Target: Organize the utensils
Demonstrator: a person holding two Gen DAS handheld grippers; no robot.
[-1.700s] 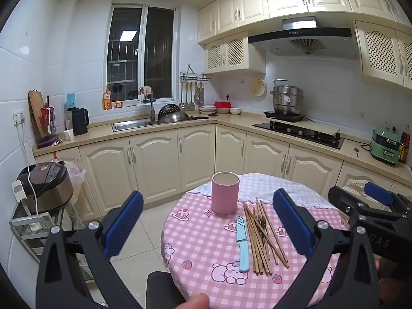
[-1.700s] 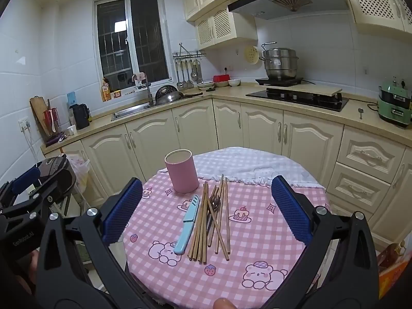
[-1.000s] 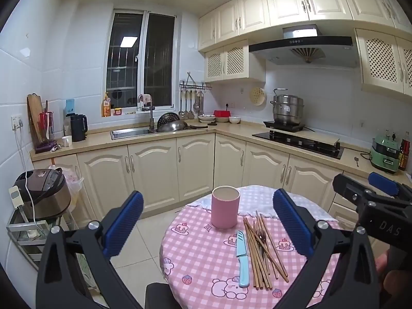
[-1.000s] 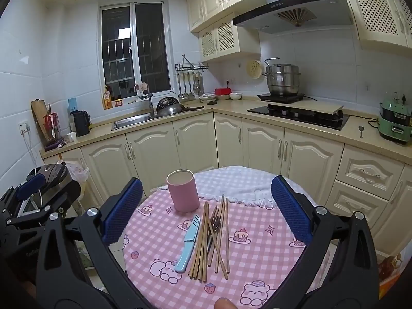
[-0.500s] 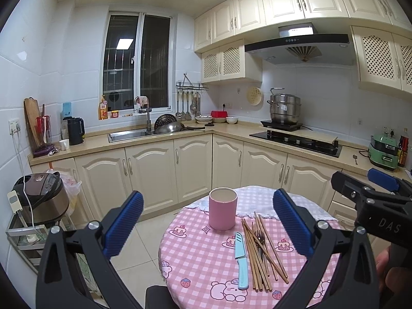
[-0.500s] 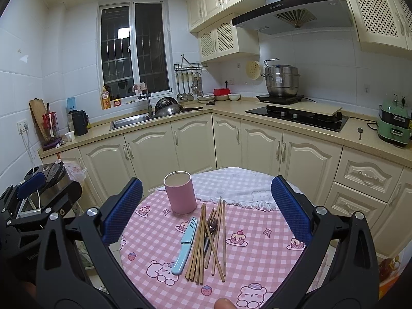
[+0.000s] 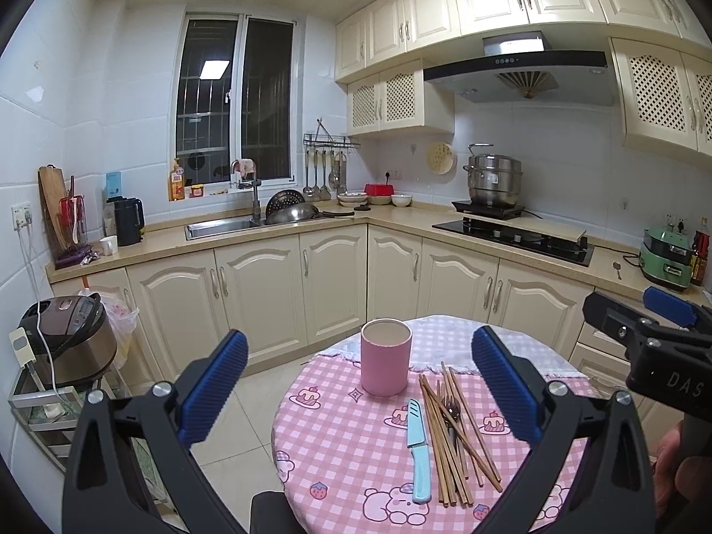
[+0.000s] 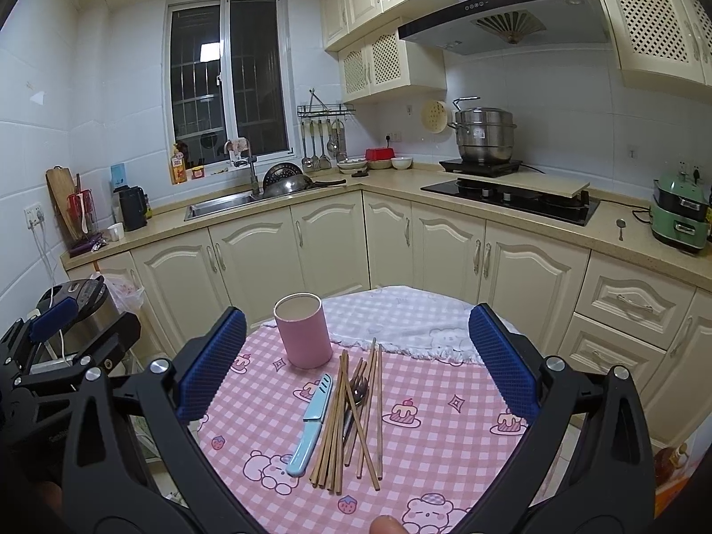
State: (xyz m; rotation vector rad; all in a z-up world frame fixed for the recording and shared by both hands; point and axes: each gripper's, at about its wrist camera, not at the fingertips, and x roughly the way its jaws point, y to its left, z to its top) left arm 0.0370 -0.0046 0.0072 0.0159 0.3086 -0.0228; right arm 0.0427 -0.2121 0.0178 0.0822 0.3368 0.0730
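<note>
A pink cylindrical cup (image 7: 385, 356) (image 8: 303, 330) stands upright and empty on a round table with a pink checked cloth (image 7: 351, 445) (image 8: 436, 445). In front of it lie a light blue knife (image 7: 417, 449) (image 8: 311, 422), a loose pile of wooden chopsticks (image 7: 449, 440) (image 8: 351, 414) and a metal fork (image 7: 451, 405) (image 8: 358, 389) among them. My left gripper (image 7: 356, 382) is open and empty, held above the table's near side. My right gripper (image 8: 356, 360) is open and empty, above the utensils. The right gripper also shows at the right edge of the left wrist view (image 7: 654, 347).
Cream kitchen cabinets (image 7: 267, 285) and a counter with a sink (image 7: 222, 224), kettle (image 7: 127, 220) and stove (image 7: 516, 236) run behind the table. A rice cooker (image 7: 66, 333) sits on a low rack at left. A white cloth (image 8: 400, 311) covers the table's far part.
Both grippers have risen and drawn back a little from the table, so it sits lower and smaller in view. Both stay open. Nothing on the table has moved.
</note>
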